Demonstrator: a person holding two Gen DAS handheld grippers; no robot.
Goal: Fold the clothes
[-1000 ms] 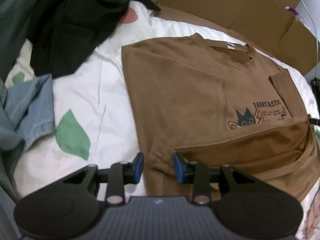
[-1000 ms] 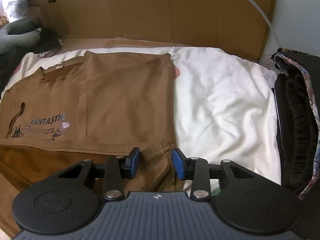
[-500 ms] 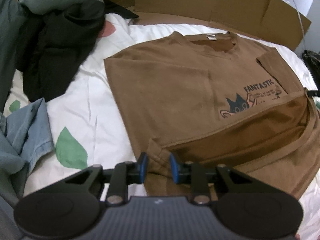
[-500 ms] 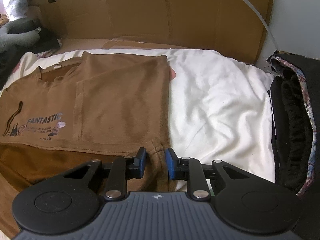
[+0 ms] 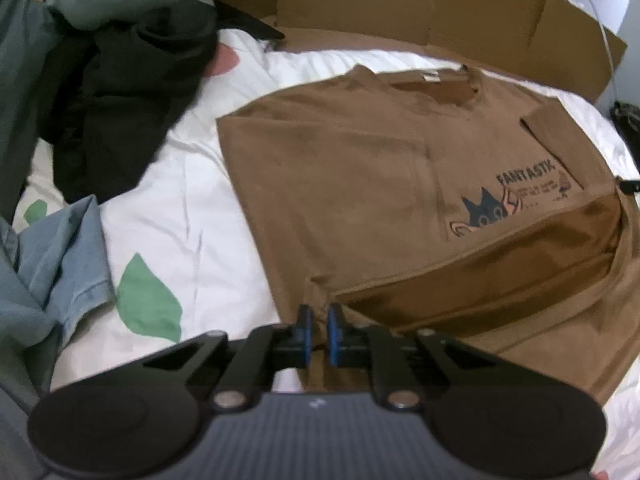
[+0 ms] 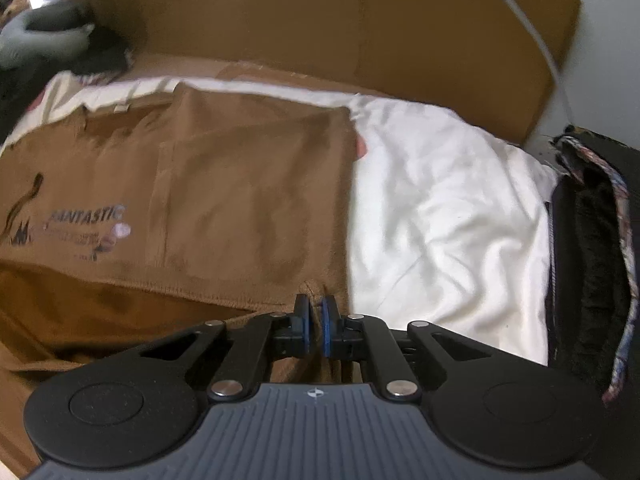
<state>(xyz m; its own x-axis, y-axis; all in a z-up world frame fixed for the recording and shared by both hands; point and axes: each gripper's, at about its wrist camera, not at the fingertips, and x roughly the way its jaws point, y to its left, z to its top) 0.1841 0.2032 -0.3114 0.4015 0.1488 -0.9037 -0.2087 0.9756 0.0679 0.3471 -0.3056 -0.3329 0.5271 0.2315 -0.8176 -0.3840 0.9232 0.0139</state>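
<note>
On the bed (image 5: 188, 184), both sets of jaws just pinched the brown T-shirt (image 5: 360, 184) at its near hem corners, left gripper (image 5: 318, 332) closing, right gripper (image 6: 315, 330) clamped; ready to lift.

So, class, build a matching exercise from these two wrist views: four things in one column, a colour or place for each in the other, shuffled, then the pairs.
Things
1. T-shirt
2. Leaf print
3. Denim garment
4. Cardboard

Descriptions
A. green, on the white sheet
B. standing along the bed's far edge
C. brown, printed FANTASTIC
D. light blue, crumpled at the left

Pairs: 1-C, 2-A, 3-D, 4-B
</note>
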